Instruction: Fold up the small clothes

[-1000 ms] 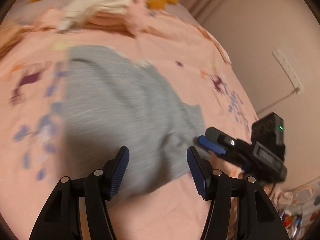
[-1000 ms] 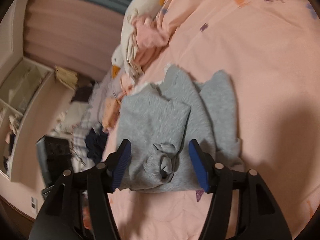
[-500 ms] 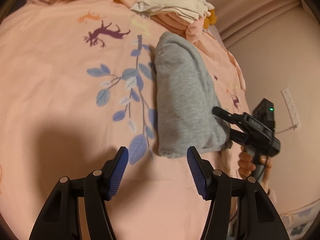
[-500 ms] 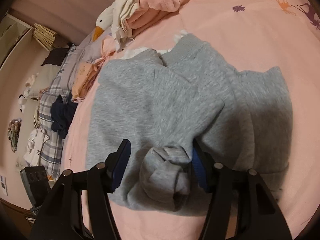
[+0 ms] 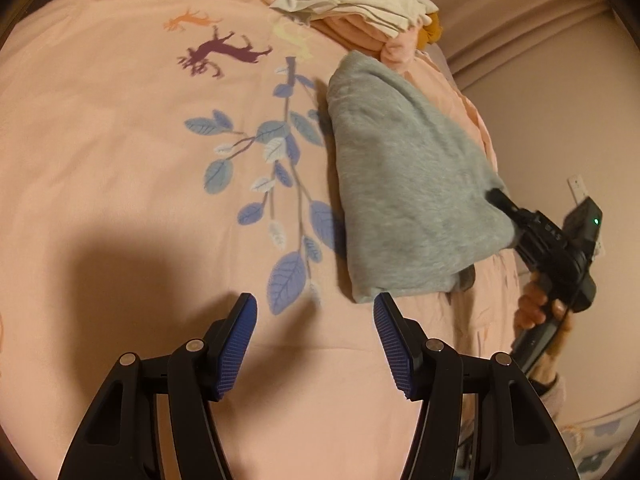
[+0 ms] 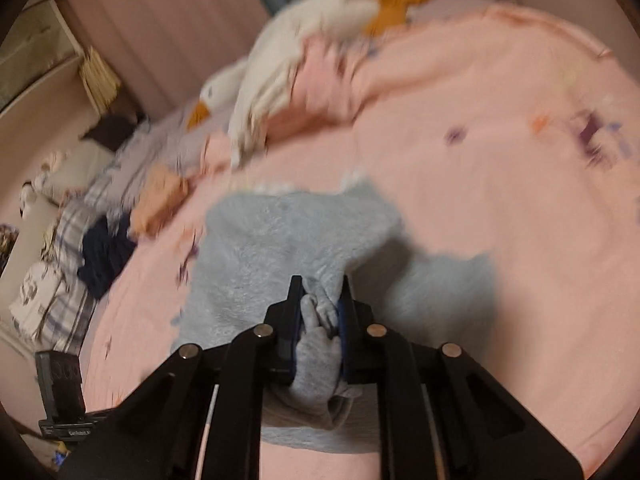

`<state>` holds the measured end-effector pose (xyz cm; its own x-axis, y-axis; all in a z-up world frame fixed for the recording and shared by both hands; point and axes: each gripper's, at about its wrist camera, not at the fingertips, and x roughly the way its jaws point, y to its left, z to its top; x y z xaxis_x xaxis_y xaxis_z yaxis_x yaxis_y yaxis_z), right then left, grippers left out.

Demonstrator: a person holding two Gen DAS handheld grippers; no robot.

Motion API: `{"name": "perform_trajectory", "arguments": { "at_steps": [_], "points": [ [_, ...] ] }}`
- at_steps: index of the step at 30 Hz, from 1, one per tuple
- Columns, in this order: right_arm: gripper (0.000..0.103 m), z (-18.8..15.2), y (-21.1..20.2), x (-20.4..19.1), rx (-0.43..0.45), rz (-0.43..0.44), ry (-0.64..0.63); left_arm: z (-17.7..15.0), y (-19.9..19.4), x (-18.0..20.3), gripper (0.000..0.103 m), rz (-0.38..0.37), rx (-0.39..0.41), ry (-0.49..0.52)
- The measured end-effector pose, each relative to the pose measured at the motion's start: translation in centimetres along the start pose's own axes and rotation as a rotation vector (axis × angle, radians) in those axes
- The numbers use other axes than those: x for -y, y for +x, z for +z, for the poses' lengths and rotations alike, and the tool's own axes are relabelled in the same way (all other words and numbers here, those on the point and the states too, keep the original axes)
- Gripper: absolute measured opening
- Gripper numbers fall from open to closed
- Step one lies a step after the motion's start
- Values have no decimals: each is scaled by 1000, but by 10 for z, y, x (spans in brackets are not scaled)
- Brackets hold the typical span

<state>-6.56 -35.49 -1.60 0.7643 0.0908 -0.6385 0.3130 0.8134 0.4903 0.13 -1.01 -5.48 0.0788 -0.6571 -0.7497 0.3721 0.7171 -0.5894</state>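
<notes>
So rn it looks like mid-fold on the grey sweatshirt [image 5: 408, 184], which lies on the pink bedspread [image 5: 120, 140]. The right gripper [image 6: 320, 300] is clamped tight on a bunched bit of the grey fabric, prob a cuff or sleeve end, w/ cloth wadded between both pads. From the left wrist view that same gripper [image 5: 496, 196] has the sweatshirt's far-side edge raised off the bedspread, so the garment tents up toward it while the near edge lies flat.

The left gripper [image 5: 316, 340] is doing nothing: jaws apart, nothing between them, hovering over bare bedspread just short of the sweatshirt's near bottom corner, a bit to the leaf-print side of it.

Best guess for the next move: the right one carries that pinched bit across the sweatshirt's body and lays it down flat, then lets go. The left prob needs to pin or grab the near corner so the whole thing doesn't drag along. The right wrist view is pretty blurry, so which part is pinched can't be called for sure.

A pile of other clothes [image 5: 360, 4] sits beyond the sweatshirt, well apart from both grippers.
</notes>
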Motion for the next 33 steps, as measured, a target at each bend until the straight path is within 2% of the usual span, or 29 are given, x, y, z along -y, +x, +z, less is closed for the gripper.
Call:
{"name": "perform_trajectory", "arguments": {
  "at_steps": [3, 6, 9, 11, 13, 15, 17, 19, 20, 21, 22, 25, 27, 29, 33],
  "points": [
    [15, -3, -15, 22, 27, -48, 20, 4, 5, 11, 59, 3, 4, 27],
    [19, -14, 10, 40, -91, -60, 49, 14, 12, 28, 59, 4, 12, 61],
    [23, -22, 34, 51, -158, -89, 74, 25, 14, 51, 59, 0, 32, 111],
    [28, -20, 27, 53, -126, -67, 90, 32, 12, 71, 59, -17, 55, 164],
    [31, -16, 11, 50, -59, -91, 73, 38, 13, 85, 59, -32, 69, 214],
    [31, -10, -5, 47, 14, -140, 40, 41, 19, 97, 59, -27, 84, 264],
    [31, -6, -13, 38, 51, -115, 1, 41, 30, 109, 59, -12, 90, 315],
    [28, -5, -3, 25, 6, -26, -40, 40, 46, 118, 59, 4, 82, 353],
    [27, -5, 4, 20, -25, -13, -63, 39, 53, 120, 53, 11, 76, 367],
    [26, -7, 9, 20, -51, -17, -80, 35, 60, 122, 44, 28, 71, 388],
    [22, -9, 17, 18, -76, -36, -92, 32, 68, 123, 41, 53, 64, 416],
    [18, -17, 33, 26, -122, -77, -88, 21, 86, 116, 39, 85, 41, 455],
    [14, -24, 43, 33, -143, -128, -98, 14, 95, 107, 34, 75, 24, 459],
    [11, -31, 47, 35, -139, -141, -112, 11, 96, 105, 34, 67, 34, 475],
    [10, -25, 47, 36, -150, -144, -89, 27, 83, 99, 35, -1, 7, 393]
  ]
}}
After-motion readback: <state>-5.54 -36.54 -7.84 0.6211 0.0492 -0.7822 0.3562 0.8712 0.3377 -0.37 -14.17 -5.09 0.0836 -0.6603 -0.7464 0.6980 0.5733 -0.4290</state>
